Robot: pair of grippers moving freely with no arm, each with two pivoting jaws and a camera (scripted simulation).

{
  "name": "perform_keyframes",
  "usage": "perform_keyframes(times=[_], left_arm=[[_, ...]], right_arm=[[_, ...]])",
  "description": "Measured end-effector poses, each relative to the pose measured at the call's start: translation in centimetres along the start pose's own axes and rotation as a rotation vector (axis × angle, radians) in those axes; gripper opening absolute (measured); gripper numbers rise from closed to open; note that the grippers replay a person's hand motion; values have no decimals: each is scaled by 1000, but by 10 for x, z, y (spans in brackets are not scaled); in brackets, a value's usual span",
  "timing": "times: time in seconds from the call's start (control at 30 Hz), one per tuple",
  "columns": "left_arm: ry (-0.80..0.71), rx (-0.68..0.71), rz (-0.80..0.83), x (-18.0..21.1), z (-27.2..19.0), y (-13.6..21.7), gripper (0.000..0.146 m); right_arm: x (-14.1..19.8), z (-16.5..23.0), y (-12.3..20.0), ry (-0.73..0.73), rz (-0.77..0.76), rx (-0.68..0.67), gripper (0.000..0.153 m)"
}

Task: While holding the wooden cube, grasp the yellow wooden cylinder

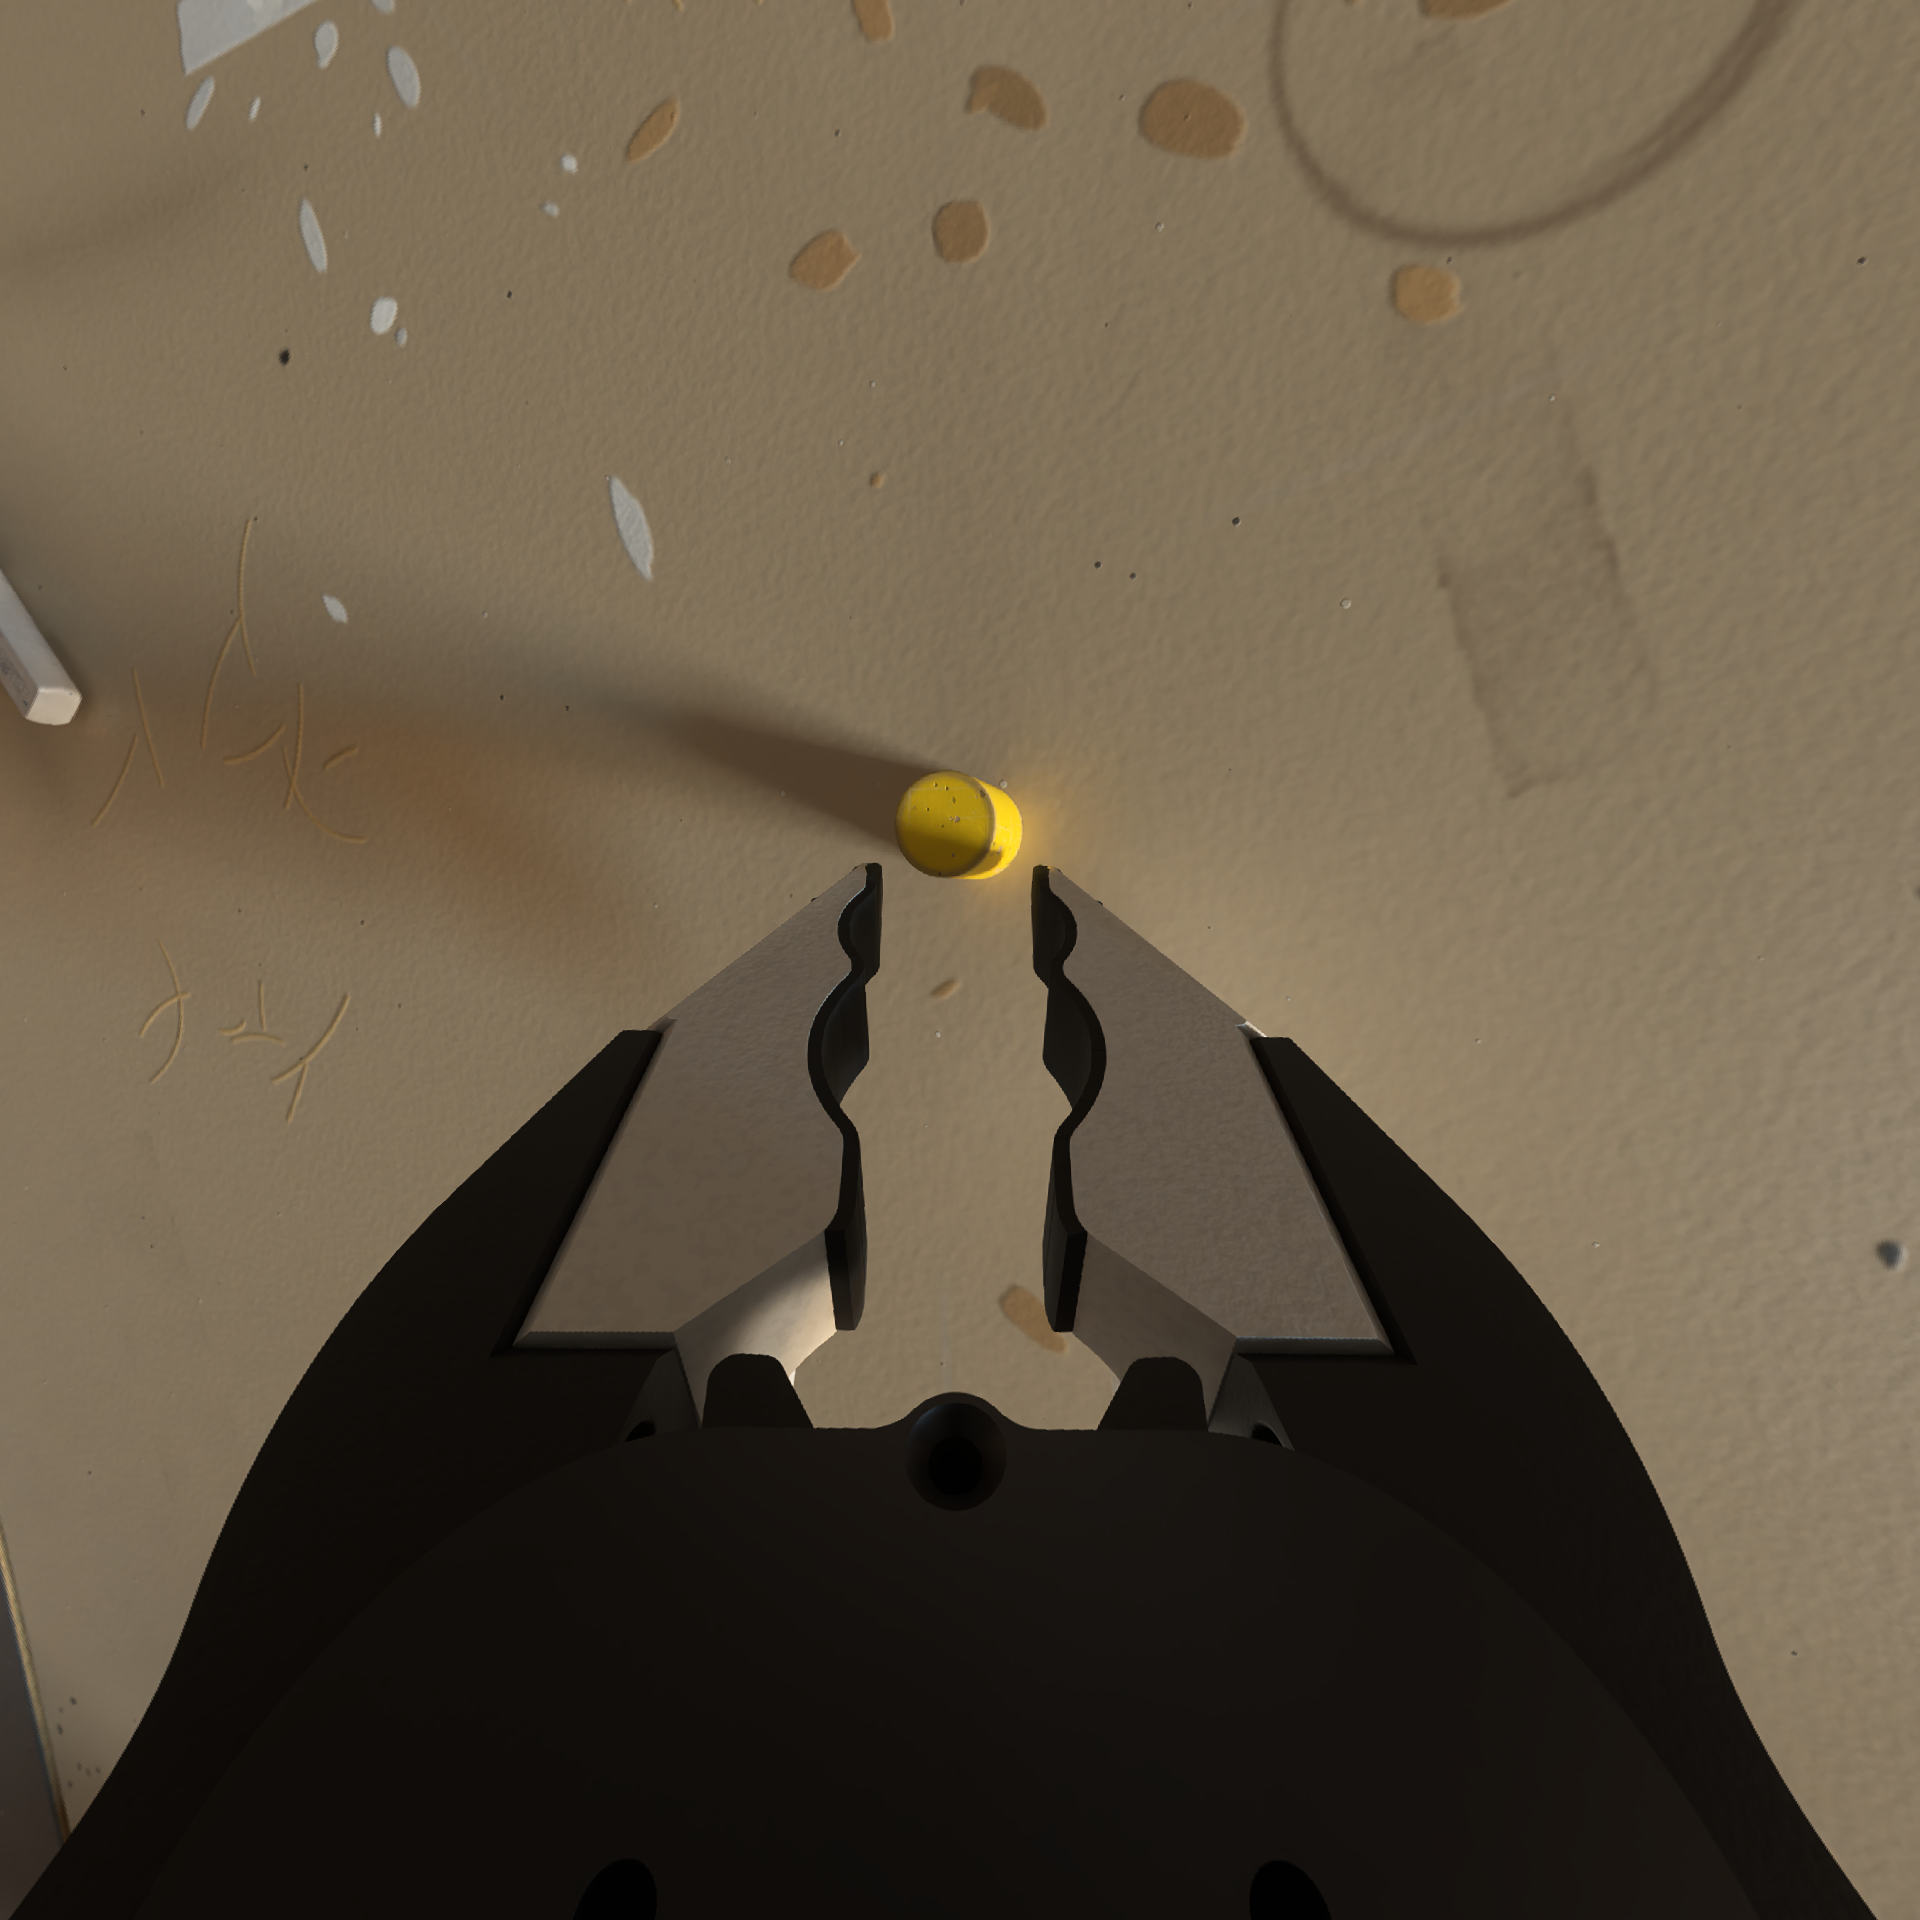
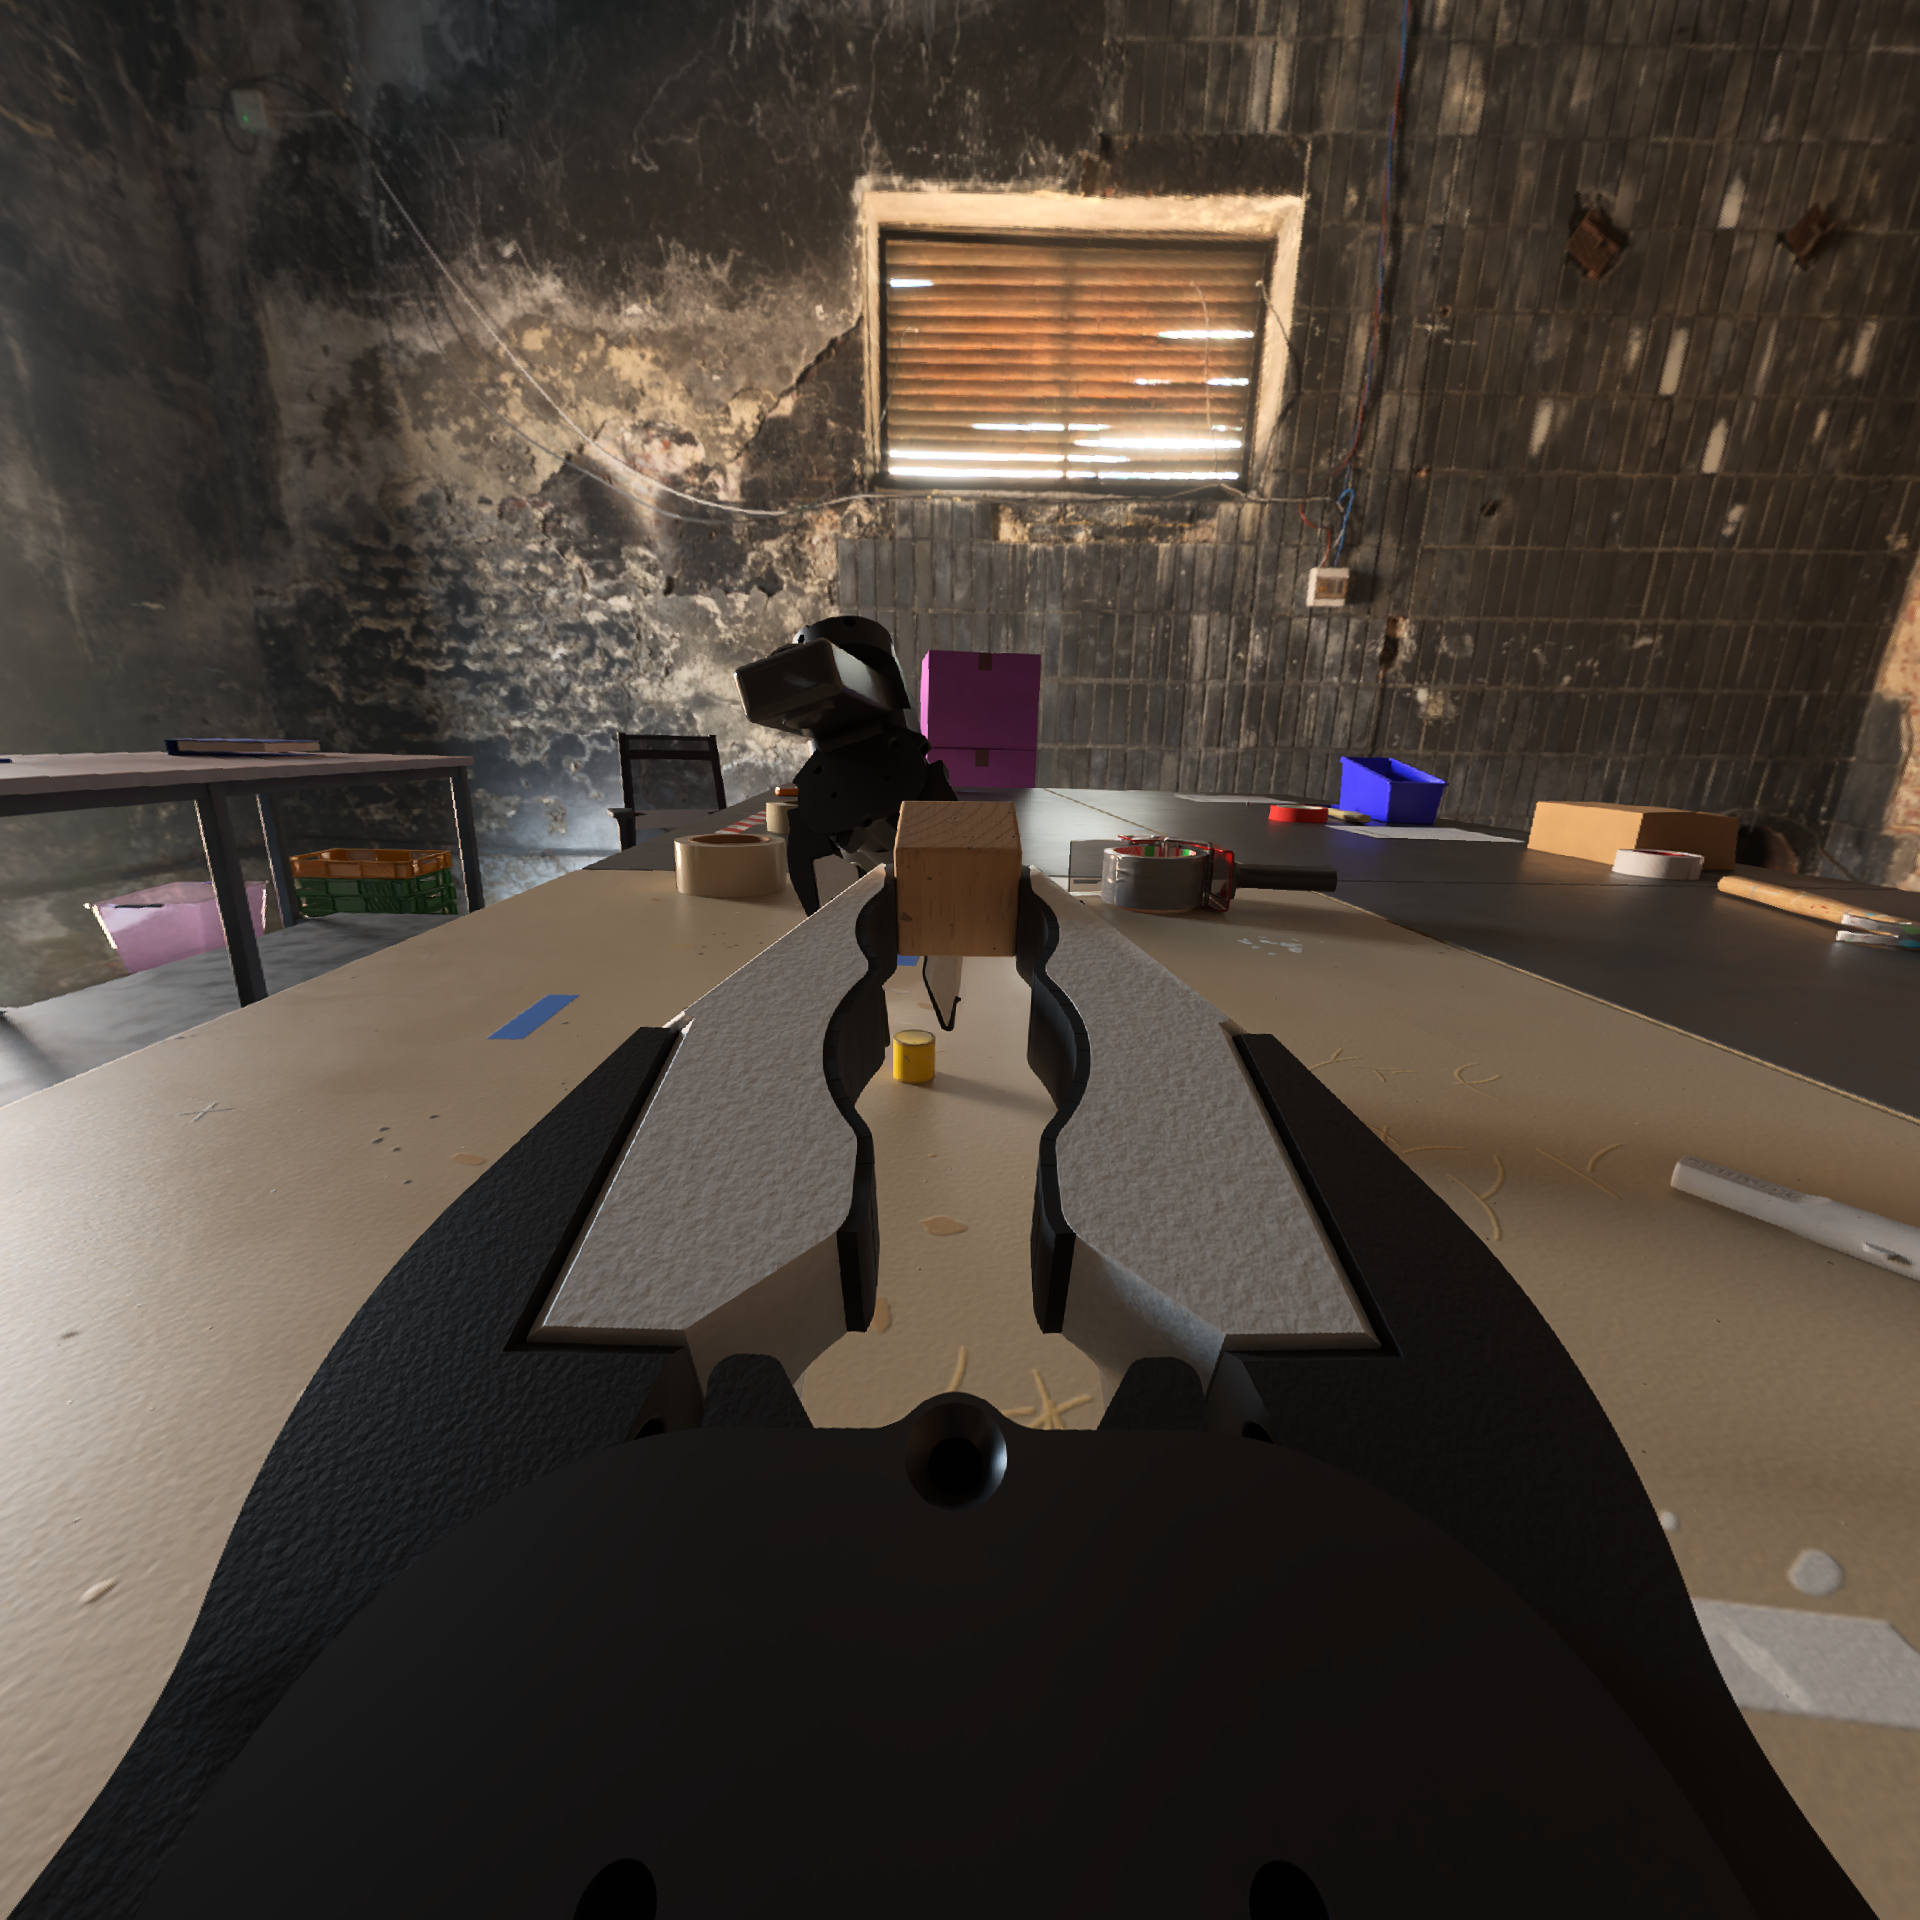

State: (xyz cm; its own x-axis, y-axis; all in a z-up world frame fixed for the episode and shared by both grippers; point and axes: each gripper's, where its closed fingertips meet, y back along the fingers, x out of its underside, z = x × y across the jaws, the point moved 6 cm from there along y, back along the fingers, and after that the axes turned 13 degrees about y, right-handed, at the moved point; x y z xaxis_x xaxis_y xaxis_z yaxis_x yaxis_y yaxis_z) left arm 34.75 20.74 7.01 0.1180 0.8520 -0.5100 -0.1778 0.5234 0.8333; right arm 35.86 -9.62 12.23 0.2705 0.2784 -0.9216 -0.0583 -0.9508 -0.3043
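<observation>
While partly hiding left tongs [image 2: 940, 997], right tongs [image 2: 956, 883] clamp cube [image 2: 956, 878]; left tongs [image 1: 956, 868] parted above cylinder [image 1: 958, 826].

- The left wrist view is taken from above, aimed almost straight down along the left hand-held gripper [image 1: 956, 868] at the beige tabletop [image 1: 1247, 644], from close range.
- The right wrist view is taken from low over the tabletop [image 2: 312, 1195], aimed nearly level along the right hand-held gripper [image 2: 956, 883] toward the far wall and its shuttered window [image 2: 1070, 353].
- The yellow cylinder [image 1: 958, 826] is seen in both views, shown farther off [image 2: 913, 1056] in the right one.
- The left hand-held gripper [image 2: 940, 1013] is also caught in the right wrist view, beyond the cylinder.
</observation>
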Motion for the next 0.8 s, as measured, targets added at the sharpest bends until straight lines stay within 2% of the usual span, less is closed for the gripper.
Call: perform_keyframes(times=[0.17,0.5,0.7,0.8], left_arm=[[21,48,-24,-7,0,1,27],[10,14,-5,-6,4,-11,22],[227,83,5,-6,10,-13,21],[231,99,21,-7,12,-14,21]], right_arm=[[0,0,0,-1,1,-1,21],[0,0,0,-2,0,-2,21],[0,1,0,3,-1,-10,21],[0,1,0,2,-1,-8,21]])
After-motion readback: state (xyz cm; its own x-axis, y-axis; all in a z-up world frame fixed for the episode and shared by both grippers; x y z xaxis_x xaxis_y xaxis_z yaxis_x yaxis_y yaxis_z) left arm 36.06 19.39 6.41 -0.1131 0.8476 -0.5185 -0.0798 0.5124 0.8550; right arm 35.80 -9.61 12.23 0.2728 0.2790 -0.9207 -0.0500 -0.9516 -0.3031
